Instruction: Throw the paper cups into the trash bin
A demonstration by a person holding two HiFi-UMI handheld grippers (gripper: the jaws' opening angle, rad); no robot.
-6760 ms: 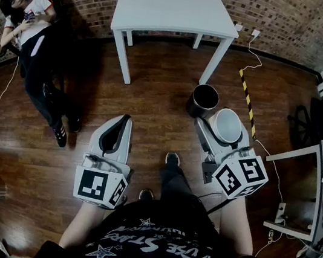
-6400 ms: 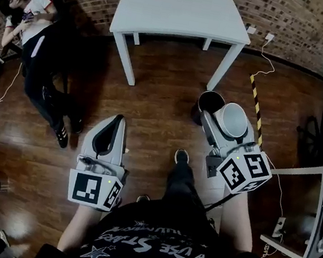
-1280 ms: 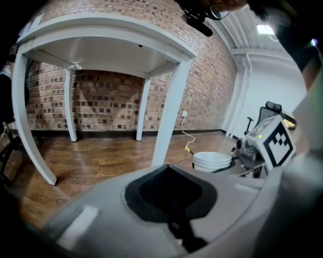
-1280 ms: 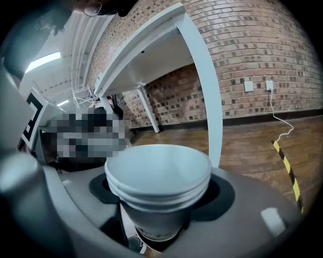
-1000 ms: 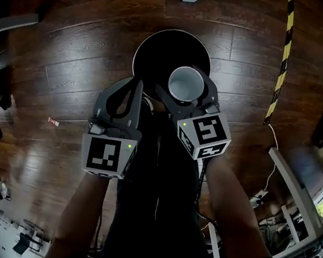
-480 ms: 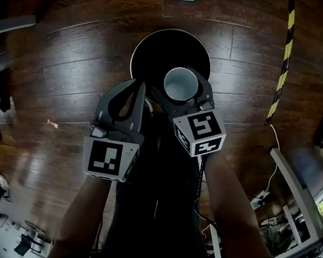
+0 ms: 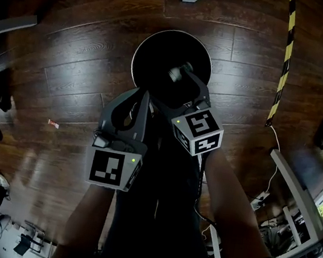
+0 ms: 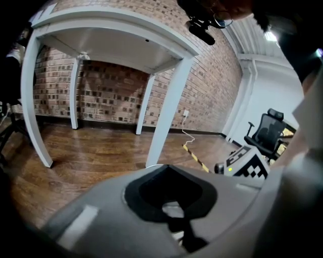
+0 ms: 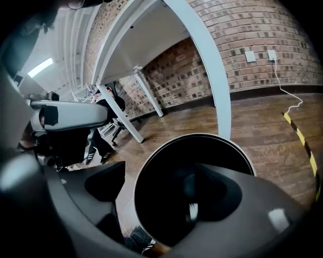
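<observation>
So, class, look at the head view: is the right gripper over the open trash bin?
Yes: the right gripper, jaws opening and pressing on nothing, sits above the trash bin's round dark mouth.

Trash bin: 1.
Paper cup: 1 seen, blurred, at bin mouth.
White table by brick wall: 1, w/ 4 legs visible.
Office chair: 1 clear in left gripper view.
Wall outlets: 2, side by side.
Cable from outlets: 1.
Yellow-black floor tape: 1 strip.
Small scrap on floor: 1.
</observation>
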